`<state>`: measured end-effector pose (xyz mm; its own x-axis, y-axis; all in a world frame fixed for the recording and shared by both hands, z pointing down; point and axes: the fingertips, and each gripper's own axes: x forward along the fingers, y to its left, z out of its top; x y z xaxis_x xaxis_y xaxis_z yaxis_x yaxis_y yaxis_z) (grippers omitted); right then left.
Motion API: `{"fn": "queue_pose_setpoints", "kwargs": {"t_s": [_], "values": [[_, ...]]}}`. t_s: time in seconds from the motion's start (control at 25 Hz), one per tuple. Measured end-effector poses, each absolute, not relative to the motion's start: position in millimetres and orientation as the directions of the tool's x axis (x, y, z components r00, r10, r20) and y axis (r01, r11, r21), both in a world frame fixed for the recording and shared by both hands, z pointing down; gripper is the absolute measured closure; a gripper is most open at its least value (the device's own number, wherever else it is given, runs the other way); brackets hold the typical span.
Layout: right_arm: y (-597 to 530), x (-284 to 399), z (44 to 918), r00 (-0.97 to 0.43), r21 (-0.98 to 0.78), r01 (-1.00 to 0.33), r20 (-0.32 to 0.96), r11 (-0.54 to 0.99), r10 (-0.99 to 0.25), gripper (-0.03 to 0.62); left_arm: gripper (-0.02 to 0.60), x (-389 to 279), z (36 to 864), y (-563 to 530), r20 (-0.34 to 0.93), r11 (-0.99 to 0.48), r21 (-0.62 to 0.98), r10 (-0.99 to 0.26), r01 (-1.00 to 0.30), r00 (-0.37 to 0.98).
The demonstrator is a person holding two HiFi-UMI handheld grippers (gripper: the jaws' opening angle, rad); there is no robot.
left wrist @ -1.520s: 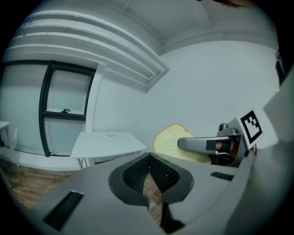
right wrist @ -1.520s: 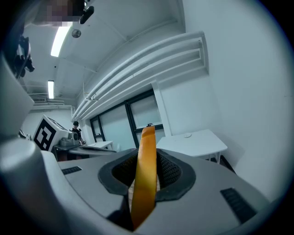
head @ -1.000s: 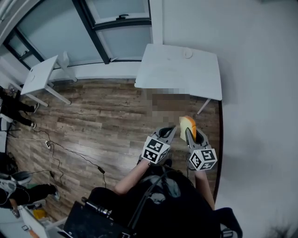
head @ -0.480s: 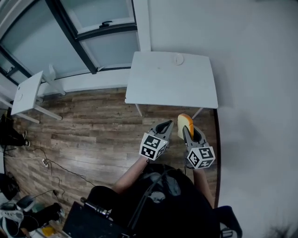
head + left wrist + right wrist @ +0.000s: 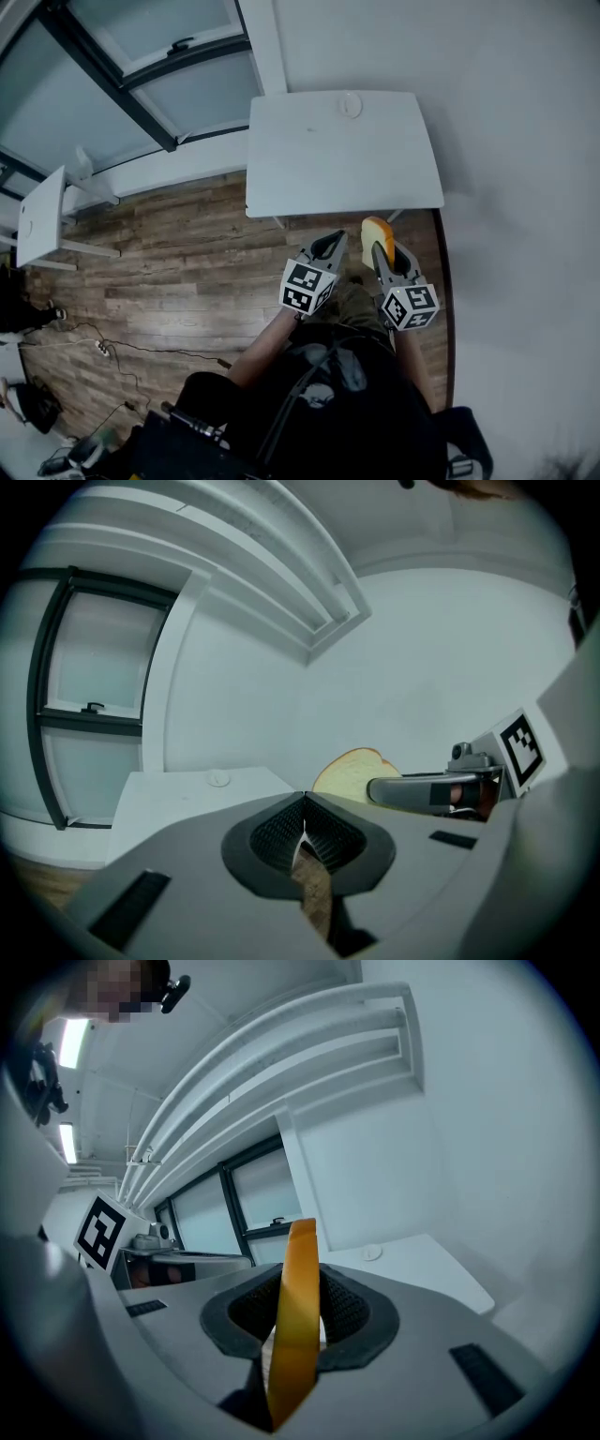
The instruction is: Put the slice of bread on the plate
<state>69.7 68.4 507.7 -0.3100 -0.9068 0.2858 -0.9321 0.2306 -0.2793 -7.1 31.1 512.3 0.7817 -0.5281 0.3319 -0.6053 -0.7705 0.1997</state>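
Note:
A slice of bread [image 5: 375, 231] with a golden crust stands upright between the jaws of my right gripper [image 5: 384, 251], which is shut on it. In the right gripper view the bread [image 5: 297, 1307] shows edge-on between the pads. My left gripper [image 5: 329, 242] hangs beside it to the left, shut and holding nothing; its tips meet in the left gripper view [image 5: 303, 810]. A small white plate [image 5: 350, 104] lies at the far edge of the white table [image 5: 309, 159] ahead. Both grippers are over the wooden floor, short of the table's near edge.
A white wall [image 5: 506, 187] runs along the right of the table. Dark-framed windows [image 5: 141, 66] stand behind it to the left. A second white table [image 5: 37, 220] is at the far left, and cables [image 5: 112, 349] lie on the wooden floor [image 5: 169, 253].
Both grippers have moved forward towards the white table, which now sits closer and more central in the head view. The bread stays in the right gripper.

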Motion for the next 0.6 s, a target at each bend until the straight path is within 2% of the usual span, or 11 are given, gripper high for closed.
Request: {"fn": "queue_pose_setpoints", "kwargs": {"t_s": [0.4, 0.6], "values": [[-49.9, 104.5, 521.7, -0.351, -0.279, -0.922, 0.299, 0.27, -0.888, 0.497, 0.575, 28.1, 538.7, -75.2, 0.371, -0.745, 0.221, -0.533, -0.629, 0.761], [-110.9, 121.2, 524.5, -0.412, -0.265, -0.903, 0.318, 0.337, -0.854, 0.497, 0.575, 55.2, 555.7, -135.9, 0.446, -0.731, 0.164, -0.545, -0.663, 0.71]]}}
